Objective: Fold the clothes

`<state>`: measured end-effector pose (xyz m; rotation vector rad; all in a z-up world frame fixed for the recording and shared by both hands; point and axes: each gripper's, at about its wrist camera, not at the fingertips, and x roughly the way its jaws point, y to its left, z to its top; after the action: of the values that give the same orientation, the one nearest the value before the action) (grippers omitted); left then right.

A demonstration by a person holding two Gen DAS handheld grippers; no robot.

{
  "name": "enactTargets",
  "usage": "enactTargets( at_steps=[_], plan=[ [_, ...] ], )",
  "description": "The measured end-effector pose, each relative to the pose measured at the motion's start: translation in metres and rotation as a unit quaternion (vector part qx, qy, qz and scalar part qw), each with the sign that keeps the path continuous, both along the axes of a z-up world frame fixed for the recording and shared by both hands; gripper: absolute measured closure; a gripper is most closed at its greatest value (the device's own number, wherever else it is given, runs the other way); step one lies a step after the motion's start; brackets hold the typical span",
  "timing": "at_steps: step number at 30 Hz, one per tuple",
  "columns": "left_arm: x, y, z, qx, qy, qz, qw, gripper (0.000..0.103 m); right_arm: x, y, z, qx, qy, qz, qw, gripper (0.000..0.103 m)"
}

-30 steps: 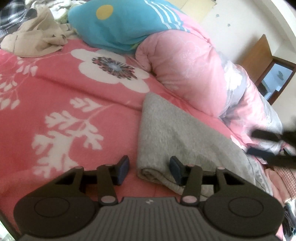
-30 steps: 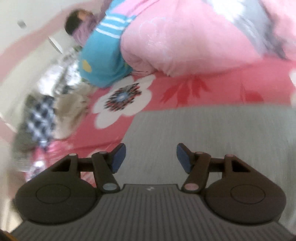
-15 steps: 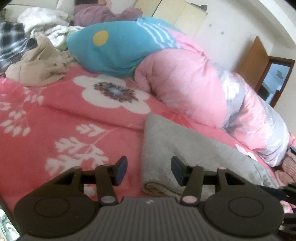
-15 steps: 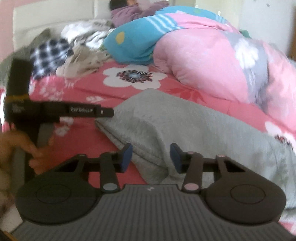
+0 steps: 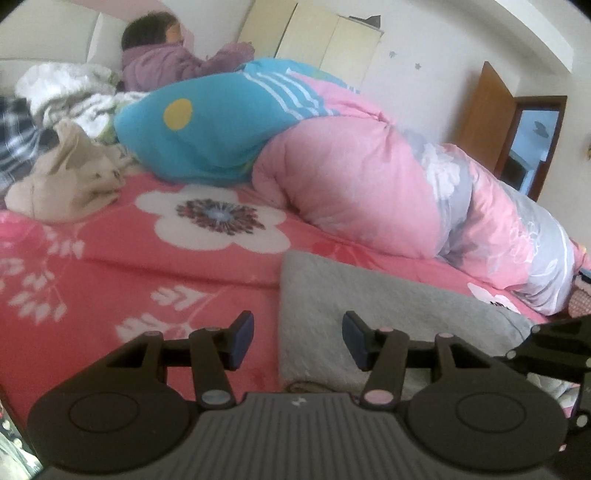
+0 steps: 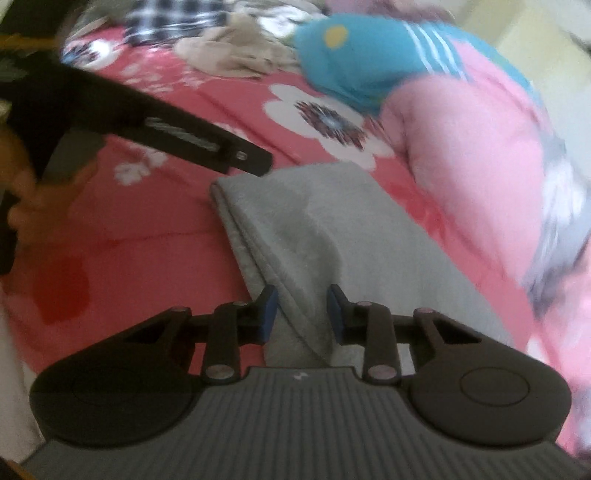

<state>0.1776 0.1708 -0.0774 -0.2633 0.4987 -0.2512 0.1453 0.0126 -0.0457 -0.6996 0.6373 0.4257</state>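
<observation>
The right tongs (image 6: 299,314) have just been closing, with the grey cloth's (image 6: 332,236) folded edge between them, not yet pinched. The left tongs (image 5: 297,341) stand open, with the cloth's corner on the pink bed (image 5: 110,280) in front of their right finger.

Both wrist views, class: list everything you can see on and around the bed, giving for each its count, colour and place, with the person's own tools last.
grey garment: one, grey, folded, on the near part of the bed
bedspread: one, red-pink with white flowers, under everything
quilt: one, pink and grey, bunched behind the garment
blue cover: one, blue with yellow dot, far end
beige garment: one, crumpled, far left
checked cloth: one, black-white, far edge
person: one, purple top, lying at the head of the bed
door: one, brown, right
left gripper: open, at the garment's corner
right gripper: jaws have just been closing, garment edge between them
</observation>
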Motion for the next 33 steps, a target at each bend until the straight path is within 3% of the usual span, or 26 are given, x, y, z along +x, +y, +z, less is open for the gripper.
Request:
enactTargets(
  at_steps=[3, 7, 10, 13, 18, 23, 24, 26, 28, 33],
  plan=[
    [-0.002, 0.001, 0.001, 0.000, -0.009, -0.005, 0.9999, 0.049, -0.004, 0.003, -0.008, -0.044, -0.018, 0.029, 0.998, 0.078],
    [-0.015, -0.003, 0.003, 0.016, -0.045, -0.014, 0.9988, 0.049, 0.001, -0.001, -0.019, -0.059, -0.012, 0.047, 0.997, 0.088],
    [-0.024, -0.012, 0.003, 0.046, -0.072, -0.037, 0.9957, 0.049, 0.006, -0.011, -0.017, -0.028, -0.017, 0.038, 0.999, 0.097],
    [-0.030, -0.026, 0.002, 0.088, -0.082, -0.077, 0.9898, 0.049, 0.006, -0.021, -0.008, 0.014, -0.035, 0.026, 0.999, 0.098],
    [-0.036, -0.063, -0.001, 0.194, -0.099, -0.134, 0.9666, 0.049, 0.008, -0.039, 0.001, 0.077, -0.047, 0.014, 0.996, 0.099],
    [-0.031, -0.099, -0.017, 0.324, -0.119, -0.162, 0.9242, 0.049, 0.008, -0.050, 0.001, 0.111, -0.052, 0.016, 0.992, 0.099],
    [-0.028, -0.102, -0.018, 0.328, -0.122, -0.159, 0.9230, 0.052, 0.007, -0.052, 0.001, 0.116, -0.053, 0.017, 0.992, 0.099],
    [-0.021, -0.105, -0.020, 0.326, -0.125, -0.148, 0.9251, 0.070, 0.009, -0.055, 0.002, 0.127, -0.051, 0.018, 0.990, 0.099],
    [-0.014, -0.108, -0.021, 0.324, -0.127, -0.138, 0.9271, 0.081, 0.008, -0.059, 0.004, 0.140, -0.045, 0.020, 0.989, 0.098],
    [-0.009, -0.102, -0.019, 0.292, -0.133, -0.115, 0.9400, 0.090, -0.006, -0.079, 0.019, 0.174, -0.049, -0.020, 0.983, 0.085]
  ],
)
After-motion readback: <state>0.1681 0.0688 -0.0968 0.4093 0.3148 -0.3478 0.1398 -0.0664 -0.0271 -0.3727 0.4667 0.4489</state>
